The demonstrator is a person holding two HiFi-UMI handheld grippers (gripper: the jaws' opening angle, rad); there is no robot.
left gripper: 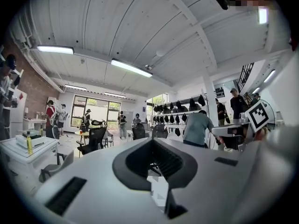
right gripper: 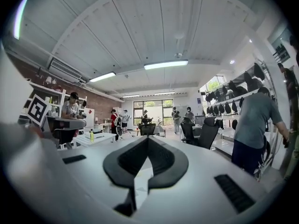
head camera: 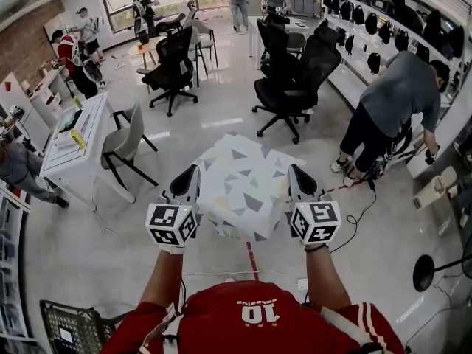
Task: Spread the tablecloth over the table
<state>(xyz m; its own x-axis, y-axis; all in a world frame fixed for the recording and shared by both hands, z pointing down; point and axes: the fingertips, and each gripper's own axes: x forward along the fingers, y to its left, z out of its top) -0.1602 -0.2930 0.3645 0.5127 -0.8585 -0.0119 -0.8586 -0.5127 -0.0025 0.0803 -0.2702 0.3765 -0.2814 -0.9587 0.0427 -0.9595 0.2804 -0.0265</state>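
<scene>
Bright, even light from ceiling tubes and far windows; both gripper views warp toward dark round edges, foreground soft.

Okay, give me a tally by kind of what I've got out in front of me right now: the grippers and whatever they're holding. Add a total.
Grippers: 2, the left gripper and the right gripper, both shut
Tablecloth: 1, white with grey triangles, held between the two grippers
Total: 3
</scene>
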